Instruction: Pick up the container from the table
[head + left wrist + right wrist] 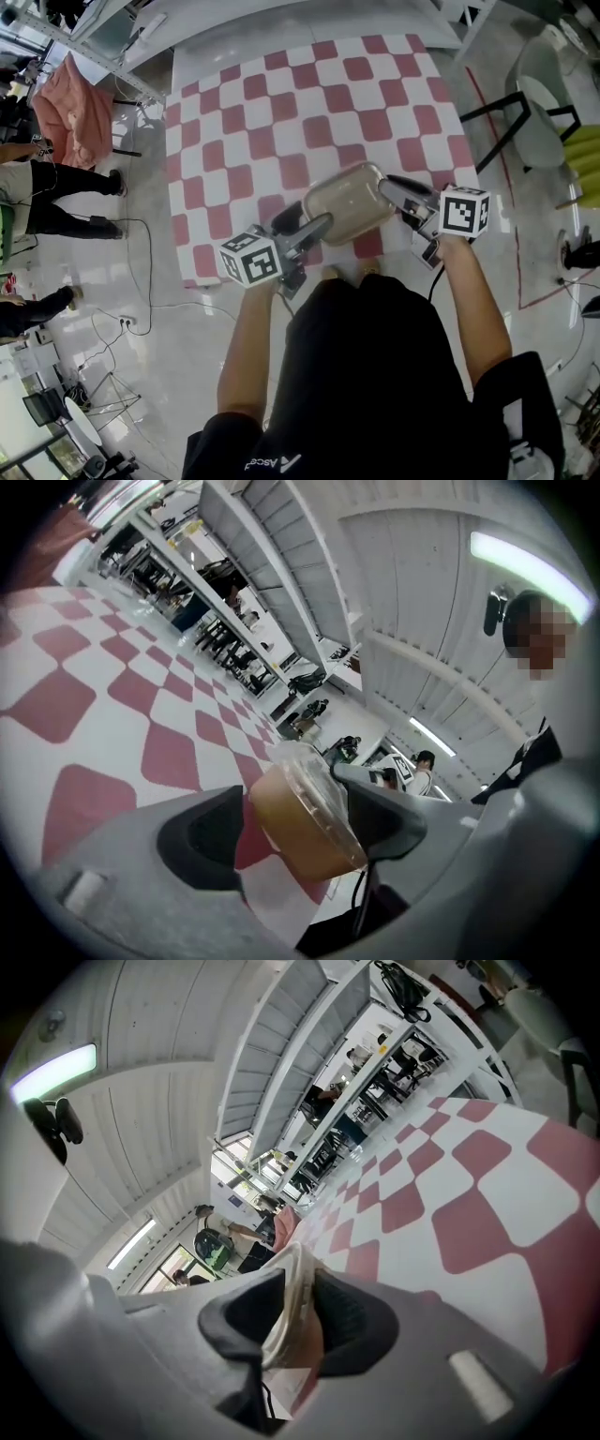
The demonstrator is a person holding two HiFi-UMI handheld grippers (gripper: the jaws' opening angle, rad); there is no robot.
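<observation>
A clear plastic container point(345, 202) with tan contents is tilted over the near edge of the red-and-white checkered table point(281, 103). My right gripper point(396, 190) is shut on its right rim; the right gripper view shows the thin rim point(292, 1293) pinched between the dark pads point(347, 1321). My left gripper point(317, 226) is at the container's near left corner. In the left gripper view the container point(305, 813) stands edge-on between the widely spread jaws of the left gripper point(292, 825). It lies against the right finger point(384, 813) and is apart from the left pad point(202, 836).
Standing people point(52, 183) and a pink cloth on a chair point(80, 108) are on the floor left of the table, with cables point(141, 281) nearby. A grey chair point(536, 103) and a red floor line point(497, 141) are to the right.
</observation>
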